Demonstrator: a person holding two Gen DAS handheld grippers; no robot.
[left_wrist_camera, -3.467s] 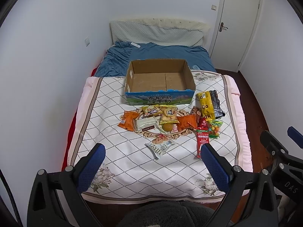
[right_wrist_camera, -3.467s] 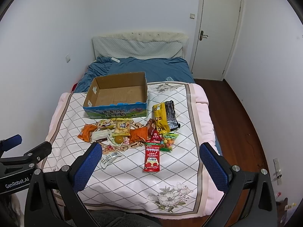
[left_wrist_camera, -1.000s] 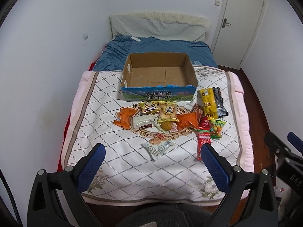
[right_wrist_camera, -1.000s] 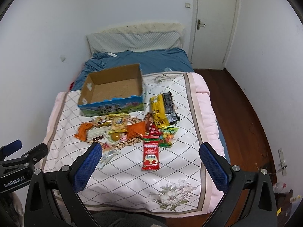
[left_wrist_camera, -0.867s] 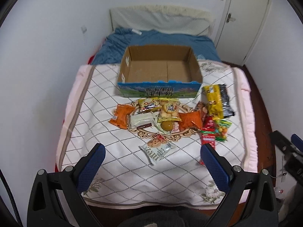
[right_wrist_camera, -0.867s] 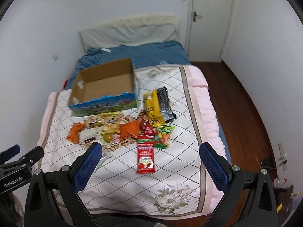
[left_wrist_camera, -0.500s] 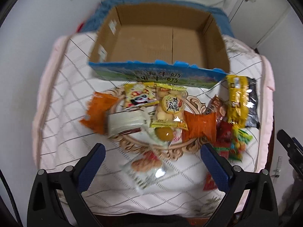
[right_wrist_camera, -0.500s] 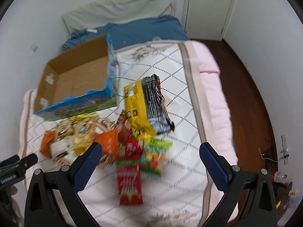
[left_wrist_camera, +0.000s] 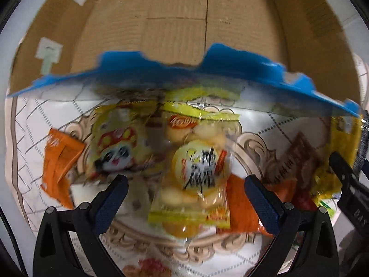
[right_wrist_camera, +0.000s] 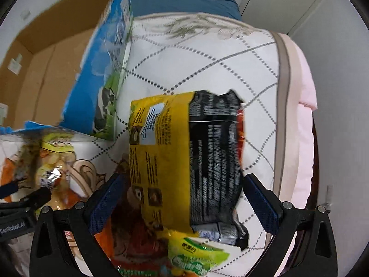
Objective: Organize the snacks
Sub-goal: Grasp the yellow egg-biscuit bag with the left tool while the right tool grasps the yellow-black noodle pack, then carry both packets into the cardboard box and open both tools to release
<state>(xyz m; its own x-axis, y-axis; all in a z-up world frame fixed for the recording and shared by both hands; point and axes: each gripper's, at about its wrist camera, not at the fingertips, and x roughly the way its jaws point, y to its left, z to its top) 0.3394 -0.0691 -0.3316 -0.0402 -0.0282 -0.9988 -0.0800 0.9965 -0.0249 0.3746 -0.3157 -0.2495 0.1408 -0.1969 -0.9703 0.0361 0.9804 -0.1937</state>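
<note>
My left gripper (left_wrist_camera: 184,198) hangs with jaws spread over the clear biscuit packet (left_wrist_camera: 196,175), which lies on the quilted bed cover (left_wrist_camera: 34,120) just in front of the empty cardboard box (left_wrist_camera: 180,23). My right gripper (right_wrist_camera: 182,198) has jaws spread around the yellow-and-black bag (right_wrist_camera: 184,159) beside the box's corner; through the blur, contact seems unlikely

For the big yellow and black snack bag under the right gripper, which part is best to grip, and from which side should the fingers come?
The yellow and black bag lies flat, long axis running away from the right gripper, whose open fingers already straddle its width. Probably come straight down from above and pinch across the near half, clear of the green packet overlapping its near end.
</note>
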